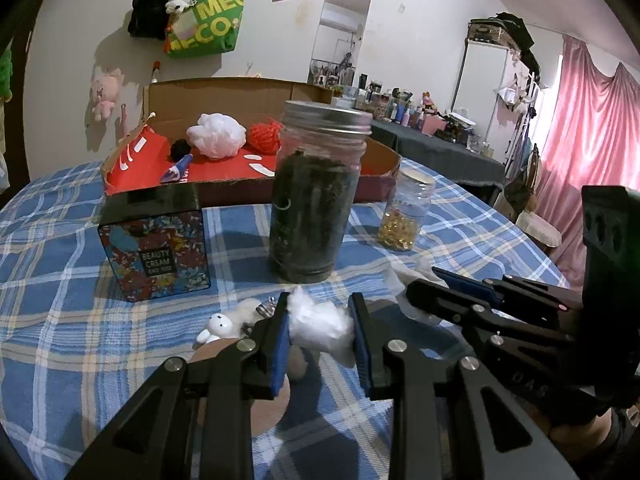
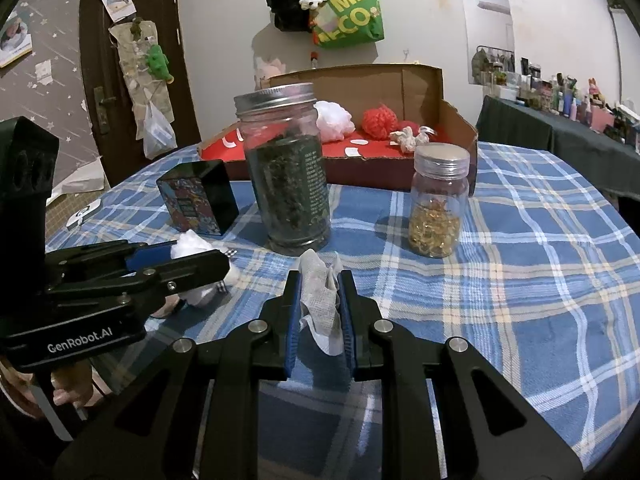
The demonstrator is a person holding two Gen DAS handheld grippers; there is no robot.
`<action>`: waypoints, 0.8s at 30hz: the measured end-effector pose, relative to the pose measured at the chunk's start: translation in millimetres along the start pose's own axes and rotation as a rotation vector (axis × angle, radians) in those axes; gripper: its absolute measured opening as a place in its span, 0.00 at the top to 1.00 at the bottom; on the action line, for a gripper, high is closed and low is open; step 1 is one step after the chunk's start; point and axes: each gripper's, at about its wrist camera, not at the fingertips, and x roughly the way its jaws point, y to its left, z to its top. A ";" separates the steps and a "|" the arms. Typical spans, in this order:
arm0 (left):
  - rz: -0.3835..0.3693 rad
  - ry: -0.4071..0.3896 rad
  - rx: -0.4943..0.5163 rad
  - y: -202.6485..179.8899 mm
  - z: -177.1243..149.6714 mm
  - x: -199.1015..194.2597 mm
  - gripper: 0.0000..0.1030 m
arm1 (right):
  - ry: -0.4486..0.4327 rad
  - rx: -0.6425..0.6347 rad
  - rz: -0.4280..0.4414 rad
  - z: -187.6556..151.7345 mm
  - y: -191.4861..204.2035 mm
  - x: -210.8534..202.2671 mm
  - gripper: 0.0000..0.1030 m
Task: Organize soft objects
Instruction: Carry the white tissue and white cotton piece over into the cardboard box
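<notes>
My left gripper [image 1: 320,328] is shut on a white cotton ball [image 1: 320,326], held just above the checked tablecloth; it also shows in the right wrist view [image 2: 188,245]. My right gripper [image 2: 319,300] is shut on a crumpled white gauze cloth [image 2: 318,292]. A small white rabbit toy [image 1: 218,326] lies on the cloth left of the left gripper. The open cardboard box [image 1: 256,92] with a red liner stands at the back and holds a white puff [image 1: 218,134], a red knitted ball [image 1: 264,134] and a small white soft thing [image 2: 408,138].
A tall glass jar of dark leaves [image 1: 316,196] stands just ahead of both grippers. A small jar of yellow capsules [image 2: 438,208] stands to its right, a black Beauty Cream tin [image 1: 156,248] to its left. A cluttered dark counter [image 1: 440,148] lies beyond the table.
</notes>
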 end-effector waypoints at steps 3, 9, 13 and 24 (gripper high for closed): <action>0.000 0.002 -0.002 0.7 0.3 1.0 0.72 | 0.002 0.002 0.000 -0.4 -1.4 0.4 0.83; -0.003 0.014 0.001 1.0 2.3 4.0 0.72 | 0.008 0.007 -0.004 -0.3 -4.5 -0.2 0.83; 0.002 0.037 0.005 3.2 5.8 6.7 0.72 | 0.015 0.013 -0.009 0.7 -11.6 -0.6 0.83; 0.022 0.090 0.007 7.0 16.0 16.3 0.72 | 0.041 0.040 -0.011 7.7 -36.0 2.9 0.83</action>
